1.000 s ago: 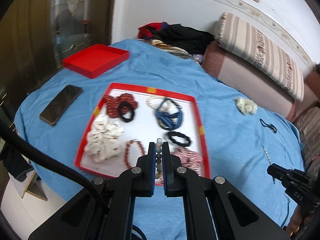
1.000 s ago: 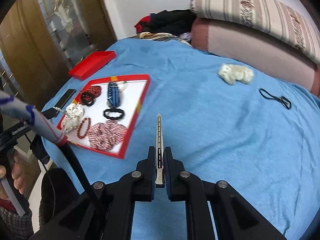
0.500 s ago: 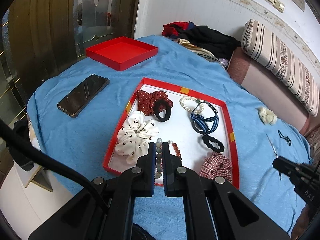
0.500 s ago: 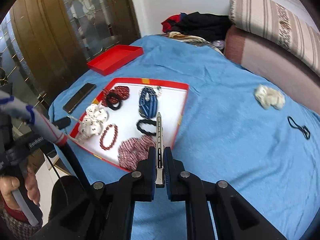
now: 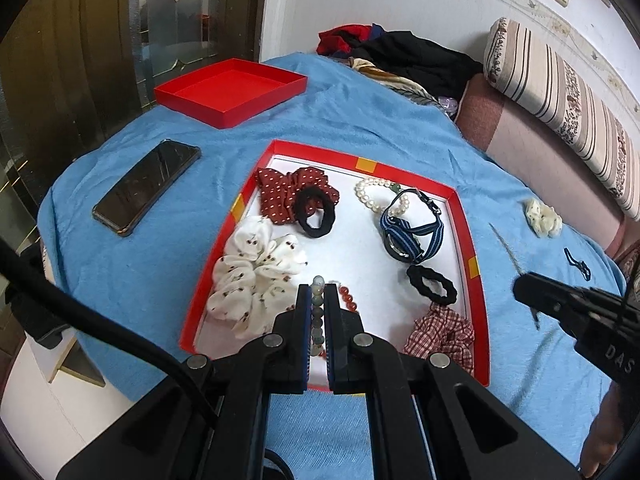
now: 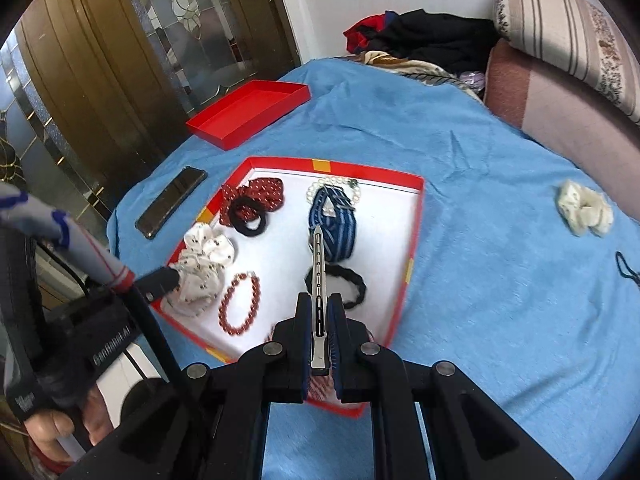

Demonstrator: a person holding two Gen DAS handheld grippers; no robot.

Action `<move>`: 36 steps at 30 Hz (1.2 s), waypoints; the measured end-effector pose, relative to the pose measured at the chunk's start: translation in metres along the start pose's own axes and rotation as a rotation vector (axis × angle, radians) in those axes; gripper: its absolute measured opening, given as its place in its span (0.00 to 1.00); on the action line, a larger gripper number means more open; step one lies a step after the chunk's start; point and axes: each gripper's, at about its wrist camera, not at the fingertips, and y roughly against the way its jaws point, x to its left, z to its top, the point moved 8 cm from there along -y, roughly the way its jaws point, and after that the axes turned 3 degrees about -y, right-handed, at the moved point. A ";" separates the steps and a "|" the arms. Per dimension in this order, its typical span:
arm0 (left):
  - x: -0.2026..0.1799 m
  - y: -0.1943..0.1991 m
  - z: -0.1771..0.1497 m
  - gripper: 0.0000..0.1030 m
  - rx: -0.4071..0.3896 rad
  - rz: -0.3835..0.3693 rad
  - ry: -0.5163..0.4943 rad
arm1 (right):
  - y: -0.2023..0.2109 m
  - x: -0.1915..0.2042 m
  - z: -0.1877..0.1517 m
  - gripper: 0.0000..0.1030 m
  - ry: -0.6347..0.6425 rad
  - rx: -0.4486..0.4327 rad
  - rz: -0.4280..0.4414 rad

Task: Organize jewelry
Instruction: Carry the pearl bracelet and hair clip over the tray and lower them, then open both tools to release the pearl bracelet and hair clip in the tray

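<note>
Holding a green bead bracelet (image 5: pixel 317 312), the left claw (image 5: pixel 318 300) hangs clenched over the red tray (image 5: pixel 476 292); the right claw (image 6: pixel 319 312) grips a silver hair clip (image 6: pixel 319 272) above it. Tray already has scrunchies, bracelets, a watch. Left on the bed (image 5: pixel 360 120): cream scrunchie (image 5: pixel 543 218), black hair tie (image 5: pixel 578 264). Judged mostly done.

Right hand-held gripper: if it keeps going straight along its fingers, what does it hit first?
Probably the black hair tie in the red tray, just below the metal hair clip held by the right hand-held gripper; the striped blue band lies beyond. Depth is uncertain.
</note>
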 end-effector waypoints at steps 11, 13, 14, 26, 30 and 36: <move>-0.007 -0.035 0.041 0.05 0.027 -0.040 -0.092 | -0.029 0.014 0.002 0.09 -0.018 0.045 0.064; -0.005 -0.042 0.045 0.05 0.042 -0.045 -0.092 | -0.034 0.018 0.001 0.09 -0.006 0.047 0.072; -0.004 -0.048 0.047 0.05 0.059 -0.048 -0.091 | -0.038 0.021 0.001 0.09 0.001 0.049 0.077; -0.002 -0.087 0.076 0.05 0.153 -0.111 -0.071 | -0.061 0.033 -0.014 0.09 0.019 0.085 0.117; -0.009 -0.091 0.087 0.05 0.154 -0.153 -0.096 | -0.059 0.038 -0.010 0.09 0.014 0.072 0.145; -0.024 -0.104 0.094 0.05 0.174 -0.148 -0.172 | -0.072 0.049 -0.014 0.09 0.030 0.086 0.156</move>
